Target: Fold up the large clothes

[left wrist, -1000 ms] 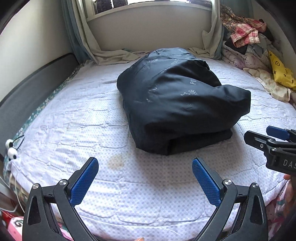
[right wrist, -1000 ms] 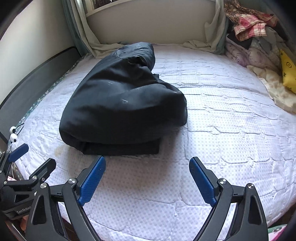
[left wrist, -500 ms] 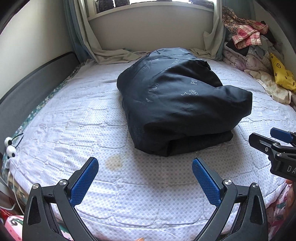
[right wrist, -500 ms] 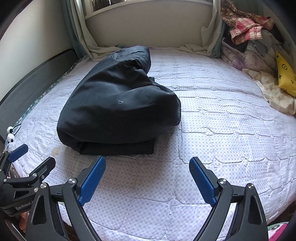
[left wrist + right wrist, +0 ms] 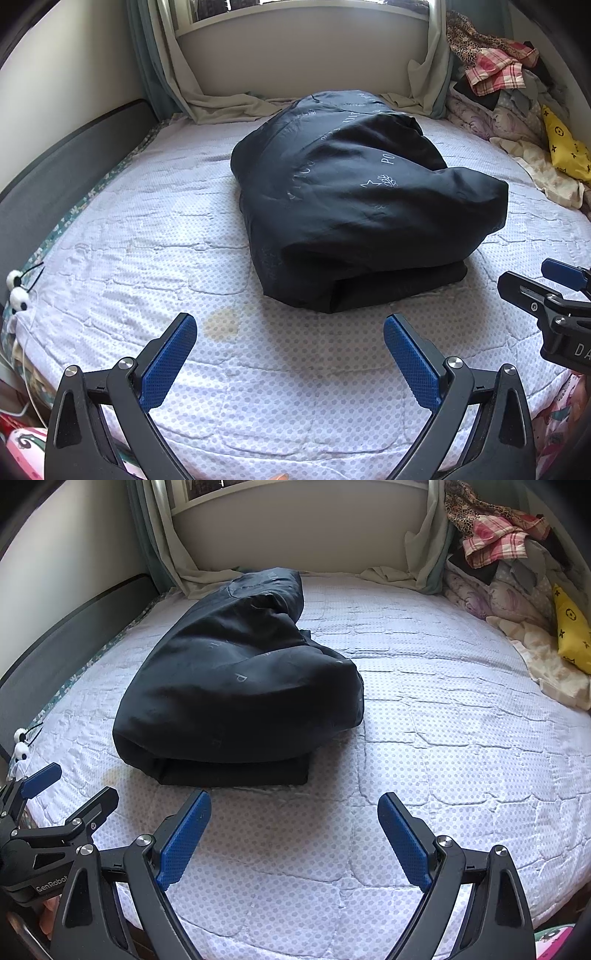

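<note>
On the mattress (image 5: 155,236), left of centre, we find the dark garment (image 5: 354,206) lying as a thick folded bundle, layered edges toward the near side. We judge the folding all but done; the bundle looks puffy, its top layer overhanging the lower one. The left gripper (image 5: 288,350) and right gripper (image 5: 293,829) both hang near of it, jaws wide, holding nothing. Any next move would call for squaring the near edge or pressing the bundle flat.
</note>
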